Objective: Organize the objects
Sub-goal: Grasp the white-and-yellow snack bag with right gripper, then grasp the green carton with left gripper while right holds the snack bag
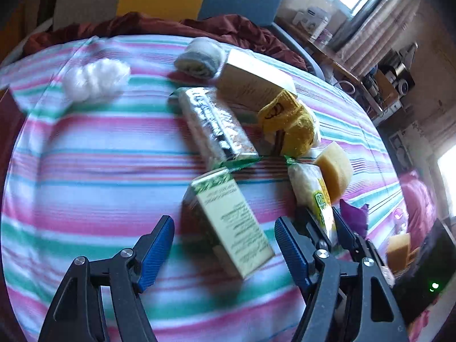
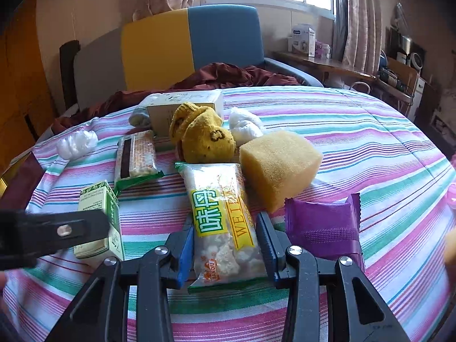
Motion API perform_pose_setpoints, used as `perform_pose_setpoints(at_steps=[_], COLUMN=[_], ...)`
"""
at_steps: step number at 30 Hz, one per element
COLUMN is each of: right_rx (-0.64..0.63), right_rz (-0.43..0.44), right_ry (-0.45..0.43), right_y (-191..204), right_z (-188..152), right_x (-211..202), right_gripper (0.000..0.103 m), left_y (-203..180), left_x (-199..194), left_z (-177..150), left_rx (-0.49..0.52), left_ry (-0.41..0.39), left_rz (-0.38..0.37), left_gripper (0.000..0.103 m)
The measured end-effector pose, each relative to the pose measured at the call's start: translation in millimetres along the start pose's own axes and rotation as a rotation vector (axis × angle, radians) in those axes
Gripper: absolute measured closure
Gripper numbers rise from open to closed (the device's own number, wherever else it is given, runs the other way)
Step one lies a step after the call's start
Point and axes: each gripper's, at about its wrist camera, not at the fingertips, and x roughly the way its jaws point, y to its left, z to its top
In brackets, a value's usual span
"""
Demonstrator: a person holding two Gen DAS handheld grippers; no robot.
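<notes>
Right tongs [image 2: 225, 245] pinching the clear snack packet [image 2: 222, 222] at its near end — packet lying on the striped bedspread [image 2: 356, 131], between green box [image 2: 99, 216] and purple wrapper [image 2: 325, 222]. Left tongs [image 1: 225, 245] spread wide over the green box [image 1: 228, 222] — not touching it. Sponge [image 2: 279, 165] and yellow sock [image 2: 202, 136] just behind the packet.

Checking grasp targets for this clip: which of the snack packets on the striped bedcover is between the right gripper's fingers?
The clear rice-cracker packet with the green-and-yellow label. The silver packet and purple packet lie outside the fingers.
</notes>
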Motion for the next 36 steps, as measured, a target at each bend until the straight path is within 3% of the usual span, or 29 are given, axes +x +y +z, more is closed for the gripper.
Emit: perform_pose_setpoints(at_steps=[6,12,15,20,21,23,26,31,36], right_rx=[0.017,0.015,0.015,0.010,0.008,0.003,-0.010,-0.025,-0.076], right_rz=[0.020,0.017,0.017,0.010,0.008,0.002,-0.010,-0.024,0.008], right_ry=[0.000,0.001,0.001,0.001,0.001,0.001,0.002,-0.002,-0.102], right_y=[-3,-3,-3,-2,-2,0,2,6,15], right_z=[0,-1,-1,-1,-1,-1,-1,-2,-5], right_x=[0,1,1,1,1,1,2,1,-18], right_gripper=[0.060,0.060,0.060,0.060,0.060,0.060,0.060,0.061,0.064], left_y=[7,17,13,22,25,33,39,44,48], left_x=[-13,-11,-7,-9,-10,-15,-19,-31,-39], left_z=[-12,-19,-20,-18,-18,-22,-24,-42,-55], left_rx=[0.133,0.215,0.263,0.241,0.229,0.194,0.156,0.166,0.171], left_ry=[-0.092,-0.146,-0.166,-0.183,-0.191,-0.210,-0.233,-0.266,-0.288], left_rz=[0.065,0.189,0.245,0.181,0.166,0.145,0.097,0.097,0.096], left_gripper=[0.038,0.042,0.050,0.052,0.062,0.073,0.073,0.073,0.073])
